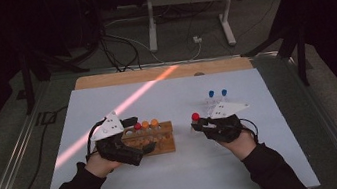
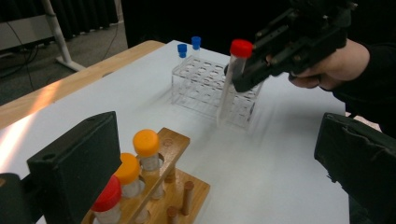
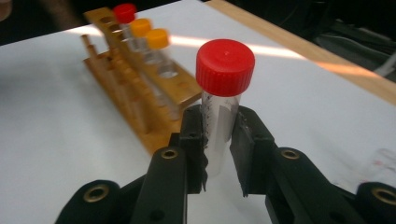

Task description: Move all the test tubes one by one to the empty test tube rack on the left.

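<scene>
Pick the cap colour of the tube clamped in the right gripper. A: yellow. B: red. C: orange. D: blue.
B: the right gripper is shut on a clear tube with a red cap; the left gripper view shows the same red-capped tube held above the table near the clear plastic rack.

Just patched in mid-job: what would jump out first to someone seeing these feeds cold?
First, the clear plastic tube with a red screw cap, clamped upright in the right gripper above the white table. Next, the wooden tube rack beside the left gripper, holding one red-capped and two orange-capped tubes. Farther back stands a clear plastic rack with two blue-capped tubes.
</scene>
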`<action>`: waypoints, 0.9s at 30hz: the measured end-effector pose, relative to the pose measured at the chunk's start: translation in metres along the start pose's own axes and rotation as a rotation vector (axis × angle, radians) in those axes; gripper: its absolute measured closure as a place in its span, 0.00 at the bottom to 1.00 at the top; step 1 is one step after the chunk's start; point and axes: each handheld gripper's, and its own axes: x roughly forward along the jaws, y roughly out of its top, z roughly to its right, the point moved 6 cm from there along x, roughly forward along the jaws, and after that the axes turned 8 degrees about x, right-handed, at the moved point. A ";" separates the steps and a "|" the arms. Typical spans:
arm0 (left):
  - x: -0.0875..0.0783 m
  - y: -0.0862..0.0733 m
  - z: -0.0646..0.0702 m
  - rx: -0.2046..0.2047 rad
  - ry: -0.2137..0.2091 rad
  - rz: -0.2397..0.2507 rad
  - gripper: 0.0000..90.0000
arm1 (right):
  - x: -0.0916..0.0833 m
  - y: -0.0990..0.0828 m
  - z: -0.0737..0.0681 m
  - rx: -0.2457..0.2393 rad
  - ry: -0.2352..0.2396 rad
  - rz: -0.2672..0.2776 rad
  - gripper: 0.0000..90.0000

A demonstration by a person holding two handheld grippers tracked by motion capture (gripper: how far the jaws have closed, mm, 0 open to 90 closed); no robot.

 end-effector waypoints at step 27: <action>0.015 0.008 0.034 0.018 -0.120 0.007 0.02 | 0.009 -0.012 -0.061 -0.094 0.165 -0.065 0.83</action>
